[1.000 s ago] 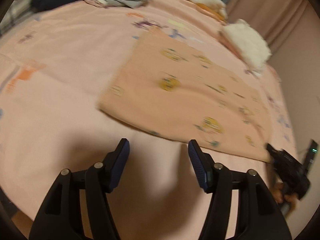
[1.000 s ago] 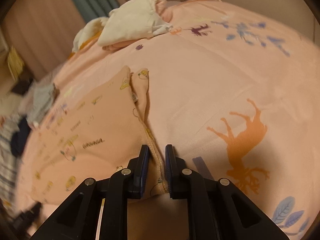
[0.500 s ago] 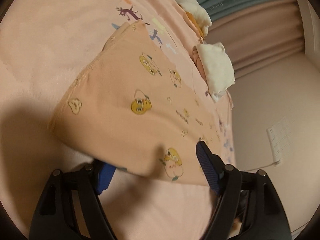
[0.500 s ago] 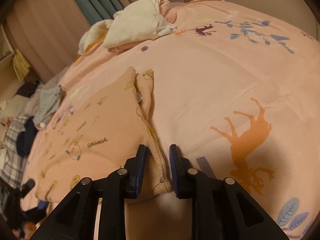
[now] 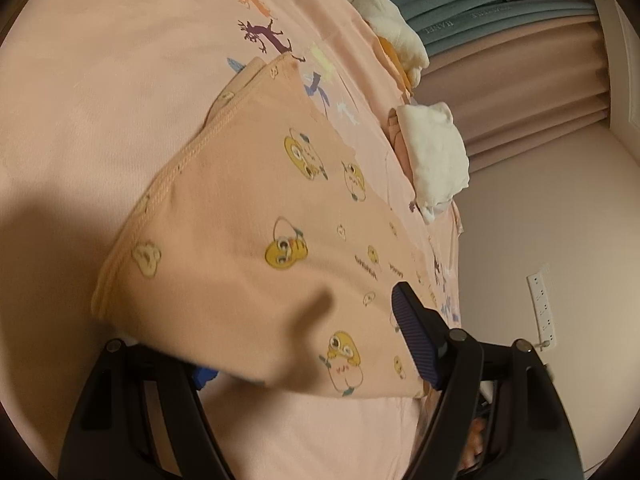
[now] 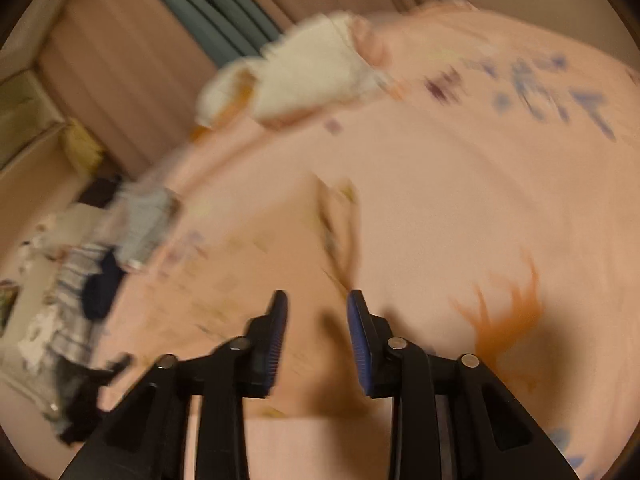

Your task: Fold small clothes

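Peach cotton printed with yellow cartoon figures, the folded garment fills the middle of the left wrist view and lies flat on the pink bedspread, its long axis running from the near edge of the bed toward the far edge by the curtains. The left gripper stands wide over the garment's near edge: the right-hand finger rests above the cloth, while the other finger passes beneath the hem and shows only a blue tip, so the edge sits between the jaws though no pressure on it is visible. A white folded pile lies by the bed's right edge, well apart. In the right wrist view, heavily blurred, the right gripper has just been opening; its jaws stand moderately apart with nothing between them, lifted clear above the garment, whose seamed side edge runs away from the fingers. The left hand is judged the nearer for the coming fold. Blur hides the garment's print and outline here; unfolded clothes at the bed's left edge are indistinct.
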A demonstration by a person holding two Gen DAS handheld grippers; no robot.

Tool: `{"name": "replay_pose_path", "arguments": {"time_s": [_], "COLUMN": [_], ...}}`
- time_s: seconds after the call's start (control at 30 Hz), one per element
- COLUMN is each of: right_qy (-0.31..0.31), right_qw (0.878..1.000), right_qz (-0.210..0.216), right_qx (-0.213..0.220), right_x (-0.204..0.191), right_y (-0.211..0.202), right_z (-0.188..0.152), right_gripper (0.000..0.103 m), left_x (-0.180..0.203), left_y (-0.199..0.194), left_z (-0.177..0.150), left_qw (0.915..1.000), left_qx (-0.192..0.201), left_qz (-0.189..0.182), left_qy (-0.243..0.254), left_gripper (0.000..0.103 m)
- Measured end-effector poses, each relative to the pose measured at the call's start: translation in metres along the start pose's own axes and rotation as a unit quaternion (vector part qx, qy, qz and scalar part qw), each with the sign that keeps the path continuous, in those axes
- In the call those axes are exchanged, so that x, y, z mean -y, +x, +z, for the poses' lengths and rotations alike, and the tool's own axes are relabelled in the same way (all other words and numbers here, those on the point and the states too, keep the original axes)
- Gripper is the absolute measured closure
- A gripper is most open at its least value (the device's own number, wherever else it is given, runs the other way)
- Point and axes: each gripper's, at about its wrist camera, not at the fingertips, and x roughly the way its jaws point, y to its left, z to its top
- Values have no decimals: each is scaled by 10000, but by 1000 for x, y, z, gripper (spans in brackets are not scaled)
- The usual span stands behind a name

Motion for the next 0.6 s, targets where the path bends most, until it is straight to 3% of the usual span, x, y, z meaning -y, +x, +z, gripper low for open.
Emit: {"name": "replay_pose_path", "arguments": {"time_s": [0.07,0.13,0.23,0.43,0.53,0.57,0.6], "right_qy": [-6,8,93,656,698,781,836], "right_qw": [9995,9990,9979,9918,9912,9901,9891], "right_qz": [310,438,522,470,405,500,593], "right_qx": [72,38,-381,-986,-1053,-1058,-1057], "right_x": [-6,-10,-1,17,18,20,20], "right_y": [0,13,52,110,125,129,130], "right_z": [20,42,72,78,70,66,65], "right_gripper": [52,52,55,58,79,96,97], "left_x": [2,8,14,20,16,15,14], "left_y": [0,1,4,11,11,11,10], "left_z": [-2,-5,-11,-17,-14,-13,-11], "left_qw": [9999,9993,9971,9901,9920,9927,9938], "left_qx": [34,64,146,90,68,50,19], "left_qz": [90,204,371,621,551,528,490], "left_qy": [74,294,642,1258,1130,1087,996], "left_gripper": [26,26,24,22,22,22,22]}}
